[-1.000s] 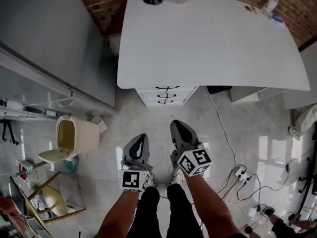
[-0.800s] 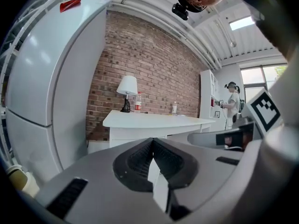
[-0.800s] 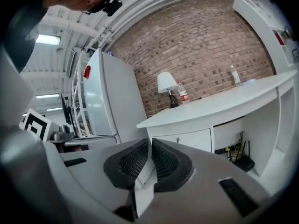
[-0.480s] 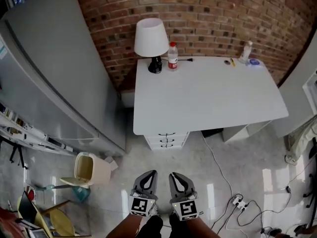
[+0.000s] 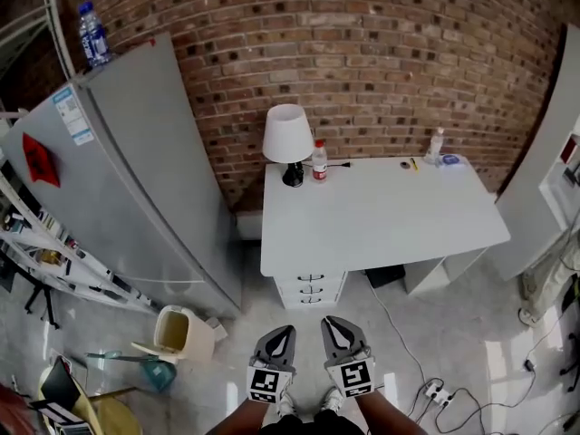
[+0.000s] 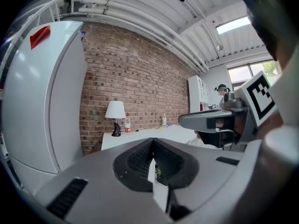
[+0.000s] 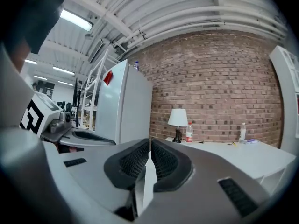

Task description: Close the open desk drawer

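Observation:
The white desk (image 5: 390, 216) stands against the brick wall, some way ahead of me. Under its left end sits a drawer unit (image 5: 311, 290) with three black handles; from the head view its fronts look level with one another. My left gripper (image 5: 283, 332) and right gripper (image 5: 332, 322) are side by side at the bottom of the head view, well short of the drawers. Both point about level at the desk, shut, with nothing between the jaws. The left gripper (image 6: 152, 142) and the right gripper (image 7: 149, 143) each show tips that meet, with the desk (image 7: 233, 150) beyond.
A grey fridge (image 5: 136, 179) stands left of the desk. A white lamp (image 5: 287, 136) and a bottle (image 5: 319, 160) are on the desk's back left corner. A beige bin (image 5: 181, 333) sits on the floor at left, cables (image 5: 437, 392) at right, a white cabinet (image 5: 544, 198) far right.
Both grippers have risen and now point level, the right one rolled upright. The head view has tilted up: the desk sits farther off, with the brick wall and the whole fridge in sight.

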